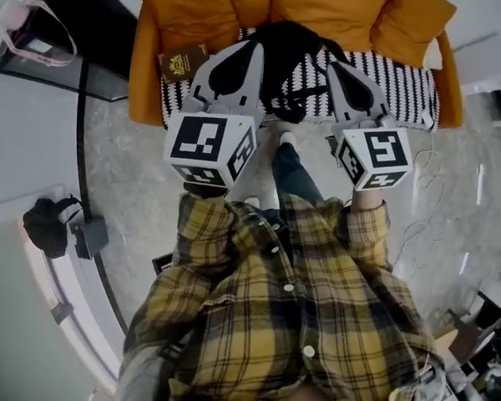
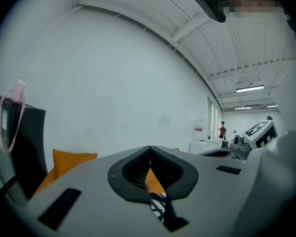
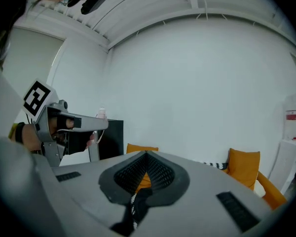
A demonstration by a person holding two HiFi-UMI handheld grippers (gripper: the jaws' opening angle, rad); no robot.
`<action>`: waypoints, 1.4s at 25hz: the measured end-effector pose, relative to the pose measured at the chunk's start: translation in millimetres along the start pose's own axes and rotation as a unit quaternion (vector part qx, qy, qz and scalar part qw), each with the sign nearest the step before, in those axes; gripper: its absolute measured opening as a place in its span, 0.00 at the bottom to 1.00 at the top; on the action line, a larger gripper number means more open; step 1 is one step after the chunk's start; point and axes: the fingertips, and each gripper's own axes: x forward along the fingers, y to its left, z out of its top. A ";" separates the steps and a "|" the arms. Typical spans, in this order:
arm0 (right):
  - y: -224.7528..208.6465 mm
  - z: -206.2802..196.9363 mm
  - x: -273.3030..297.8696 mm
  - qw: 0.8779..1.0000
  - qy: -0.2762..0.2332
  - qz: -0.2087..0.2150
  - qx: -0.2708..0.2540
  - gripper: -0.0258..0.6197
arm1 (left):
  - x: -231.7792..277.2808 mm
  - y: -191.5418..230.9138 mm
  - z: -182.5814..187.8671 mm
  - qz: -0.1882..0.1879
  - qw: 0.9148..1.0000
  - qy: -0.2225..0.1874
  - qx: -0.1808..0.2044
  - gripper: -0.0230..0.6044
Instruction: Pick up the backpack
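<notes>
Just ahead of my left hand-held gripper (image 1: pixel 252 48) and right hand-held gripper (image 1: pixel 336 67), both closed on nothing, I see the black backpack (image 1: pixel 288 61) (sitting on the orange sofa (image 1: pixel 184 11)).

My shirt (image 1: pixel 292 307) is a yellow and dark plaid with white buttons, and my trousers (image 1: pixel 294 174) are blue. My left gripper (image 1: pixel 255 47) and right gripper (image 1: pixel 334 67) are pale grey and black, each with black-and-white square markers. The backpack (image 1: pixel 288 53) is black, the throw (image 1: pixel 401 82) a black-and-white zigzag, the sofa (image 1: pixel 192 7) orange. A brown booklet (image 1: pixel 182 63) bears a gold emblem. The floor (image 1: pixel 134 182) is mottled grey, the wall (image 2: pixel 113 73) white
</notes>
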 end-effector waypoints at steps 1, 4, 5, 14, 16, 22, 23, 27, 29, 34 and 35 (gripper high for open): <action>-12.2 3.1 10.4 1.000 0.002 0.005 0.000 0.06 | 15.1 1.8 1.7 0.004 1.000 0.004 -0.001 0.06; -45.1 9.5 41.1 1.000 0.005 0.019 0.001 0.06 | 57.1 7.8 5.2 0.015 1.000 0.012 -0.004 0.06; -54.7 10.9 50.6 1.000 0.006 0.024 0.001 0.06 | 70.0 10.0 6.0 0.019 1.000 0.013 -0.005 0.06; -126.1 8.0 112.6 0.998 0.018 0.056 0.007 0.06 | 159.9 25.8 5.1 0.054 0.998 0.027 -0.007 0.06; -136.6 4.7 124.3 0.998 0.024 0.061 0.008 0.06 | 170.6 32.0 2.6 0.063 0.997 0.031 -0.010 0.06; -148.5 -11.7 152.9 0.996 0.045 0.077 0.010 0.06 | 182.4 49.5 -9.3 0.087 0.995 0.044 -0.016 0.06; -147.8 -13.6 156.8 0.996 0.048 0.079 0.009 0.06 | 182.2 52.8 -10.1 0.089 0.995 0.045 -0.017 0.06; -143.6 -21.4 170.5 0.994 0.061 0.086 0.012 0.06 | 178.1 68.2 -14.7 0.102 0.993 0.052 -0.022 0.06; -141.7 -26.9 178.7 0.994 0.069 0.088 0.012 0.06 | 176.8 78.0 -19.6 0.107 0.992 0.058 -0.025 0.06; -137.8 -45.8 206.0 0.992 0.090 0.091 0.003 0.06 | 176.5 105.5 -47.2 0.113 0.989 0.088 -0.038 0.06; -138.2 -50.7 211.7 0.991 0.095 0.091 0.001 0.07 | 177.8 110.5 -55.3 0.115 0.988 0.097 -0.041 0.06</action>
